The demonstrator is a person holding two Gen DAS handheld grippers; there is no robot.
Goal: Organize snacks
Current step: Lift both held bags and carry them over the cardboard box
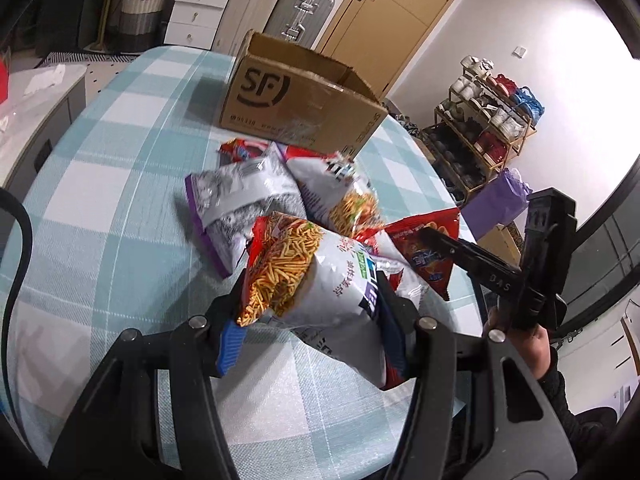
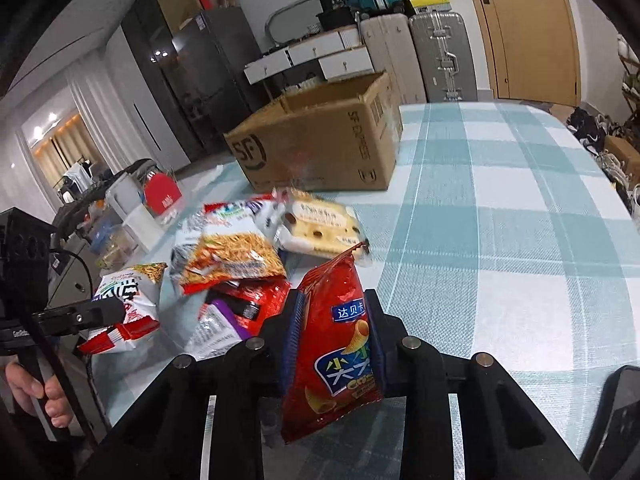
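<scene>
- A cardboard box (image 1: 296,108), top flaps open, stands on the table (image 1: 120,152) behind a pile of snack bags (image 1: 256,196).
- In the left wrist view, the left gripper (image 1: 316,292) clamps a noodle-snack bag (image 1: 320,276) in front of the pile; the right gripper (image 1: 424,234) reaches in from the right.
- In the right wrist view, the right gripper holds a chip bag (image 2: 336,344) between its fingers, nearer than the pile, which lies to its left.
- A cracker packet (image 2: 320,228) lies at the pile's far right edge, just before the box.
- Suitcases (image 2: 436,56) and a door (image 2: 528,28) stand behind the table.
</scene>
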